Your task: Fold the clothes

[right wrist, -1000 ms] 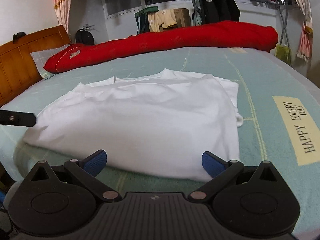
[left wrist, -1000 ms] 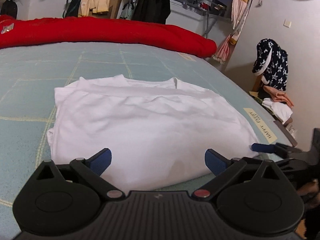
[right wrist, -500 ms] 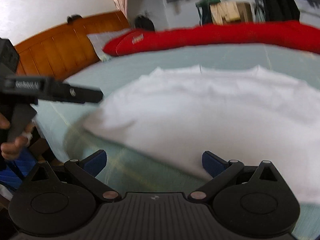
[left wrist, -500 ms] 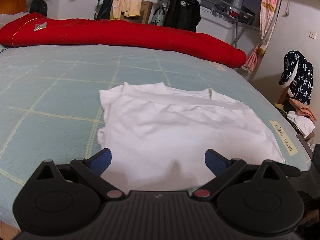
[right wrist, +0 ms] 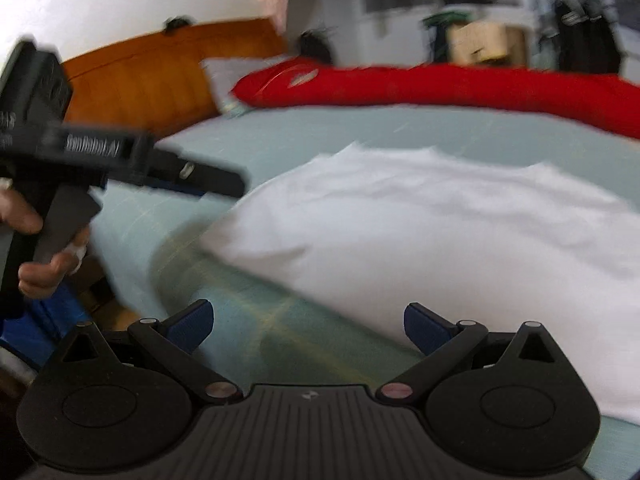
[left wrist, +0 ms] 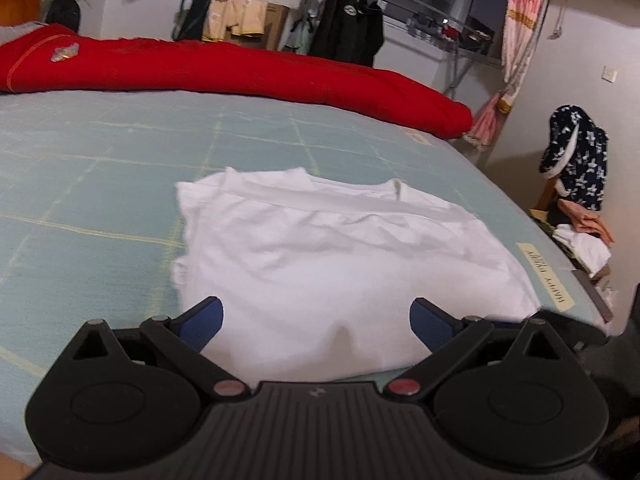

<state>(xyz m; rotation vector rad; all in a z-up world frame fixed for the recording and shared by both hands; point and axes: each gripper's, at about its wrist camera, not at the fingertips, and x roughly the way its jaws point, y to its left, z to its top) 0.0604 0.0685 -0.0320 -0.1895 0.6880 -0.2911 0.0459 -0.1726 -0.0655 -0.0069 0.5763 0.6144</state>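
The white shirt (left wrist: pixel 336 264), partly folded, is laid on the pale green bed (left wrist: pixel 100 184), red quilt (left wrist: pixel 240 72) at twelve o'clock. Left gripper (left wrist: pixel 316 318) and right gripper (right wrist: pixel 308 322) are spread wide, empty. A single layer might be pinched, undoing folds.
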